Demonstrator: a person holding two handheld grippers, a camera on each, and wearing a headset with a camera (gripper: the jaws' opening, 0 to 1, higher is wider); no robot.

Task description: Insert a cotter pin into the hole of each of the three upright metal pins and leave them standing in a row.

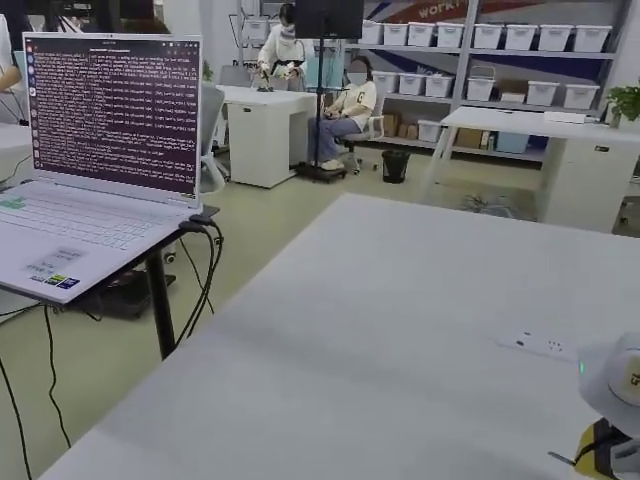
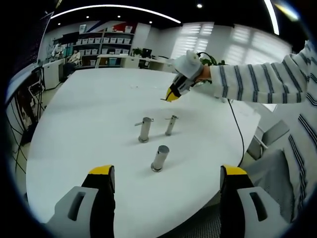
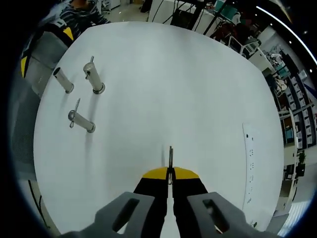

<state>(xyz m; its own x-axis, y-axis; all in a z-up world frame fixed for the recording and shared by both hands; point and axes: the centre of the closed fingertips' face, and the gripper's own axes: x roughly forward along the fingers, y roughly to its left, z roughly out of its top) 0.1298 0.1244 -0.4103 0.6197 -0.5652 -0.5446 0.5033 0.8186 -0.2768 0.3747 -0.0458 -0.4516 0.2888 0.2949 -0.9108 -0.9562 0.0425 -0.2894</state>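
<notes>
The right gripper (image 3: 170, 174) has its jaws clenched on a thin cotter pin (image 3: 170, 158), which pokes straight out beyond the yellow tips. The left gripper (image 2: 167, 172) is released, its jaws wide apart and holding nothing.

Judging from how things stand, the step in hand is the 3rd and last insertion. Just ahead of the left gripper's open fingers stands a bare metal pin (image 2: 159, 158) with nothing through it. A little farther out from those fingers are the 2 other pins, the left pin (image 2: 144, 129) and the right pin (image 2: 171, 125), each with a cotter pin crossing near its top. All 3 are upright on the white table (image 2: 89, 124), well apart from the right gripper's fingers.

The next move probably calls for carrying the held cotter pin across to the bare pin and lining its tip up with the cross hole. That hole is too small to make out here. The open left gripper is well placed to steady the pin so it does not tip. The 3 pins form a triangle, not a line, so the bare one likely needs nudging into the row afterwards.

The bare pin looks like a plain, smooth grey metal cylinder with a flat top.
</notes>
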